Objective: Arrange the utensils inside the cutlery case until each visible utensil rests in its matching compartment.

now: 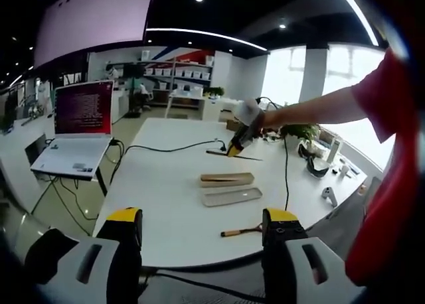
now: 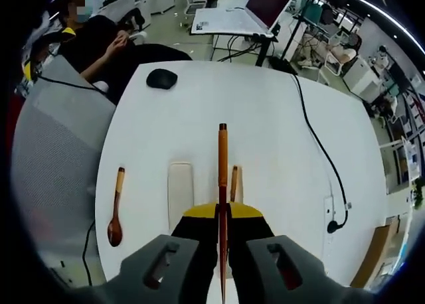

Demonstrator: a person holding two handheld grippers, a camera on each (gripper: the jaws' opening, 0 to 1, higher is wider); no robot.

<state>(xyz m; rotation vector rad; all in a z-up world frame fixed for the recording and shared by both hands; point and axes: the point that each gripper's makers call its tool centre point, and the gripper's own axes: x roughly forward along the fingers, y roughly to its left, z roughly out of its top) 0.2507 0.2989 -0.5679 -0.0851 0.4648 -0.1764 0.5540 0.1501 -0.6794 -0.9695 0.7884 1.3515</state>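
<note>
- Left gripper view: the left gripper (image 1: 202,234) hangs off the near edge of the white table (image 1: 166,184), jaws spread wide with nothing between them.
- On the table lie the wooden case (image 1: 227,179) and, just beside it on the near side, its pale lid (image 1: 232,196); a wooden spoon (image 1: 240,231) lies nearer the edge.
- Farther off, the right gripper (image 1: 238,145), held by a bare arm, carries dark chopsticks (image 1: 234,156) just above the table.
- A laptop (image 1: 78,123) with a red screen stands to the left.
- Right gripper view: the right gripper (image 2: 222,219) is clamped on the chopsticks (image 2: 222,159), which point forward over the table (image 2: 265,118).
- Below it sit the lid (image 2: 180,186) and the case (image 2: 234,182), mostly hidden; the spoon (image 2: 116,208) lies apart to the left.
- A black mouse (image 2: 161,78) rests at the far edge, and a black cable (image 2: 319,145) runs along the right.
</note>
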